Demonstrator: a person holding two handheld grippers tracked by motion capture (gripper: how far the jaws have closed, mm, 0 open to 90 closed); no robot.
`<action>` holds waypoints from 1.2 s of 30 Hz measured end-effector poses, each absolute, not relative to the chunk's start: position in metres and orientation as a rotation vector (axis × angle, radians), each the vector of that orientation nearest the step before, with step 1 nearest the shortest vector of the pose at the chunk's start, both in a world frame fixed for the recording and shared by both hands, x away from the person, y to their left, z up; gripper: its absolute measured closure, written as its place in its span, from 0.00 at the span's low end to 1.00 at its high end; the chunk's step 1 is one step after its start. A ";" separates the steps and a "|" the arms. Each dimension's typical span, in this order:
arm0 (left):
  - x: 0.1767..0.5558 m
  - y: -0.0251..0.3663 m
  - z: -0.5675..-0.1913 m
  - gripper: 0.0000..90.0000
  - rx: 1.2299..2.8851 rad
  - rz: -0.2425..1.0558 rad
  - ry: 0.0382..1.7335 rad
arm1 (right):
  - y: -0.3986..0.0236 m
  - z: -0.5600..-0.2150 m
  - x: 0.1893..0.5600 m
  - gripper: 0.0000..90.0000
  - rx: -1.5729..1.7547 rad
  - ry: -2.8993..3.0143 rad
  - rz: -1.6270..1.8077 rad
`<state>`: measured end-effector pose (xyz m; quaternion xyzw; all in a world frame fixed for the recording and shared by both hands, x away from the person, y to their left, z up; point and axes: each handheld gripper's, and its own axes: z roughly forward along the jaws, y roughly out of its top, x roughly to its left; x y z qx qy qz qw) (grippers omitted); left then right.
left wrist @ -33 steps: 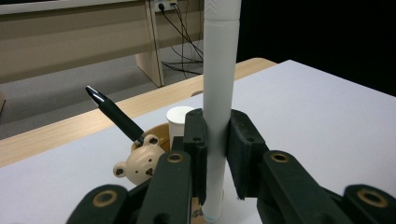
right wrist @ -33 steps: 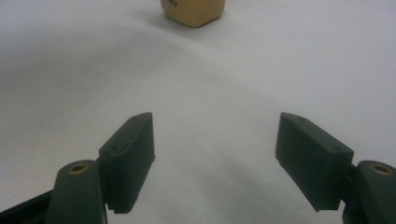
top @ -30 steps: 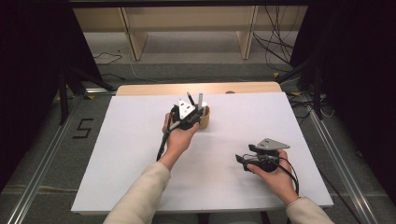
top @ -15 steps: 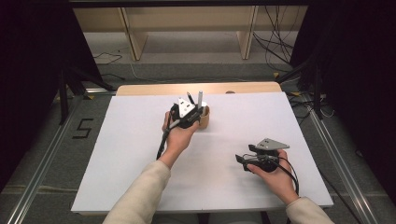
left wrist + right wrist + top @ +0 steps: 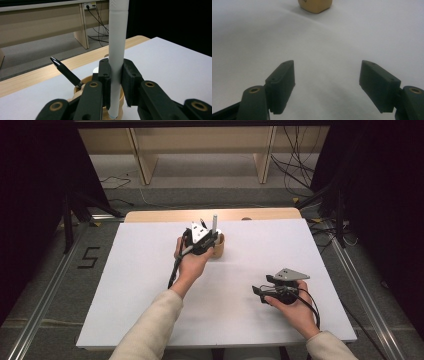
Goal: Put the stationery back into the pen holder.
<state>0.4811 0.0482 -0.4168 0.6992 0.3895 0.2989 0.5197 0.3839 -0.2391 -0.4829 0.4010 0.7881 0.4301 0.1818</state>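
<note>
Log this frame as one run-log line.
left tool: shut on white cylindrical pen, upright over round wooden holder | black pen: leaning in holder | right tool: open, empty, over white table

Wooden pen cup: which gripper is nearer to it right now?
Left. The left gripper is right at the wooden cup, jaws shut on an upright grey pen over it. The right gripper sits open, well toward the person's right.

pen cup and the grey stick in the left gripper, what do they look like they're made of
The pen cup looks like light wood, matte: tan, with a thick rounded rim, though no grain shows. The grey stick, clamped upright between the left gripper's jaws, seems to be smooth plastic with a dull, even sheen; painted metal can't be ruled out.
</note>
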 end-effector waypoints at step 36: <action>0.497 0.042 -0.415 0.87 1.654 0.742 0.951 | -0.239 -0.484 0.384 0.32 1.137 2.228 1.218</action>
